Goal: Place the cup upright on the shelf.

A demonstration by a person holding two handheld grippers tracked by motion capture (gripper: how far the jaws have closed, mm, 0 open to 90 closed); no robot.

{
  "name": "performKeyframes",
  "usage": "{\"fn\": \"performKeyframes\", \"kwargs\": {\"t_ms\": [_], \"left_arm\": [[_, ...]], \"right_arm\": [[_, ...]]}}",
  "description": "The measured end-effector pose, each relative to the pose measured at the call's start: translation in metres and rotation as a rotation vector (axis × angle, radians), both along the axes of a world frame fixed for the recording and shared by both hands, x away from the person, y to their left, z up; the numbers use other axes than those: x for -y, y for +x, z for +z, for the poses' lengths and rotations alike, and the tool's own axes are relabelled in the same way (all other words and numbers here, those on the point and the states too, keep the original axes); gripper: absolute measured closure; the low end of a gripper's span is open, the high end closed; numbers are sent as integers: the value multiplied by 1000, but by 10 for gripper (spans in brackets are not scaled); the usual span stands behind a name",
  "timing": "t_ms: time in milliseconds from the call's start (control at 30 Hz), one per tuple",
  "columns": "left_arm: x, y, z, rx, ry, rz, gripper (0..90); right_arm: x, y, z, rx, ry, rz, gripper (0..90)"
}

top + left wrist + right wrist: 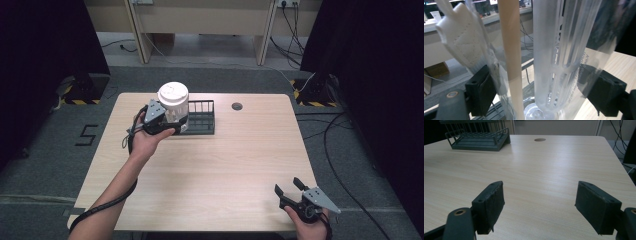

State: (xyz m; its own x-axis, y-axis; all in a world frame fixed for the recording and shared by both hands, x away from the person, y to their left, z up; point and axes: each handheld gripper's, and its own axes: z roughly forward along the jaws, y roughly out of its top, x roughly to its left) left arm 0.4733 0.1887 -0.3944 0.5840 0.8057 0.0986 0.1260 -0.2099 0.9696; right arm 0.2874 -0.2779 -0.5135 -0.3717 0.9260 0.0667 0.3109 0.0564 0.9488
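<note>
White-lidded cup (173, 101), one item: we hold it in the left gripper (161, 121) above the left end of the dark wire rack (202, 119), near the tabletop's far edge. From the high view we see a round white lid and a pale body wrapped in clear film. In the left gripper view we note a frosted, ribbed transparent piece (559, 55) with faint grey print on the film beside it, a tan paper-wrapped stick (511, 50) and a white quilted fold (461, 40), all inside the clear wrapping. The left jaws are clamped on this wrapped bundle, one pad on each side. Our left forearm (117, 185) runs diagonally up from the tabletop's near left corner, wrist bent toward the rack, cable trailing beneath. The right gripper (290, 189) rests in our hand at the near right corner of the wooden tabletop (225, 165), pointed toward the far left, jaws wide apart with bare wood between them.
</note>
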Motion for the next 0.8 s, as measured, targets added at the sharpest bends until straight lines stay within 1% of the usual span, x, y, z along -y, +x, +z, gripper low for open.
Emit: {"fn": "performKeyframes", "kwargs": {"t_ms": [200, 233, 267, 300, 333, 433, 467, 533, 733, 800], "left_arm": [[0, 7, 1, -3, -1, 16, 179], [0, 11, 2, -2, 2, 23, 179], [-1, 13, 2, 4, 9, 44, 179], [0, 14, 3, 3, 6, 33, 179], [0, 16, 3, -4, 1, 34, 179], [0, 19, 3, -4, -7, 39, 178], [1, 22, 3, -7, -10, 43, 179], [1, 24, 4, -8, -9, 45, 179], [6, 38, 5, -14, -3, 61, 179], [6, 41, 5, -15, -2, 66, 178]], "right_arm": [[0, 0, 0, 0, 1, 1, 235], [0, 0, 0, 0, 1, 1, 235], [0, 0, 0, -1, 1, 1, 235], [0, 0, 0, -2, 0, 2, 235], [0, 0, 0, -2, -1, 2, 235], [0, 0, 0, -2, 0, 2, 235], [0, 0, 0, -2, 0, 4, 235], [0, 0, 0, -3, 0, 4, 235], [0, 0, 0, -3, 0, 4, 235], [0, 0, 0, -3, -1, 4, 235]]}}
